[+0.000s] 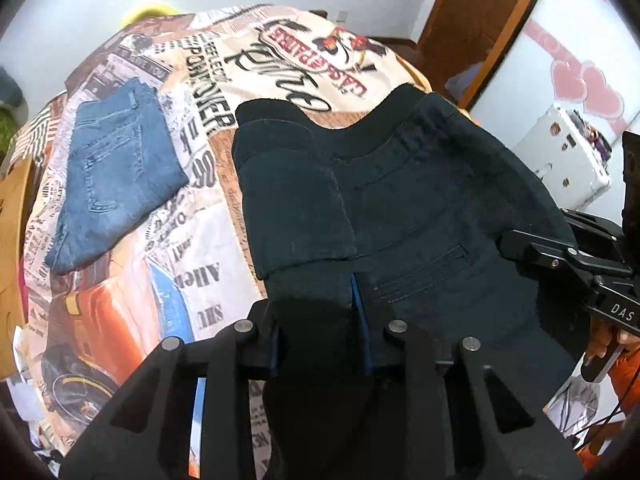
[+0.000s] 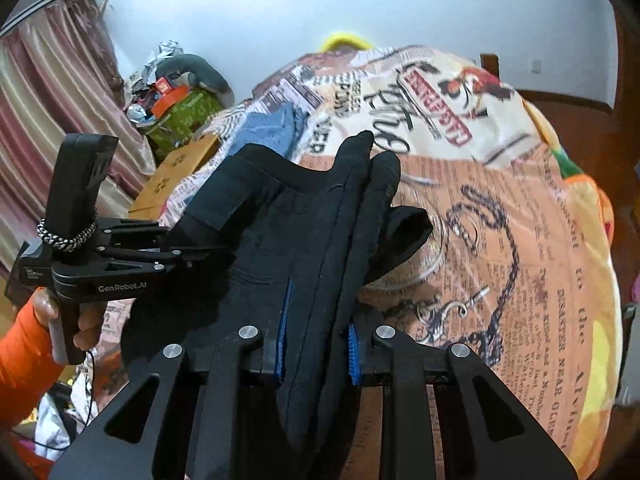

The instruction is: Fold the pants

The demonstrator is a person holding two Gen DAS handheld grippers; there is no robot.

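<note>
Newspaper-print bedding [image 1: 188,184] is spreading across the bed, and at ten o'clock on it folded blue jeans [image 1: 116,172] are lying well apart from our work. We are gripping the black pants [image 1: 420,184] with both tools — the left gripper [image 1: 320,320] is pinching their near edge at six o'clock. The right gripper [image 2: 316,332] is clamping a thick bunched fold — its blue pads [image 2: 288,312] are pressing the cloth.
</note>
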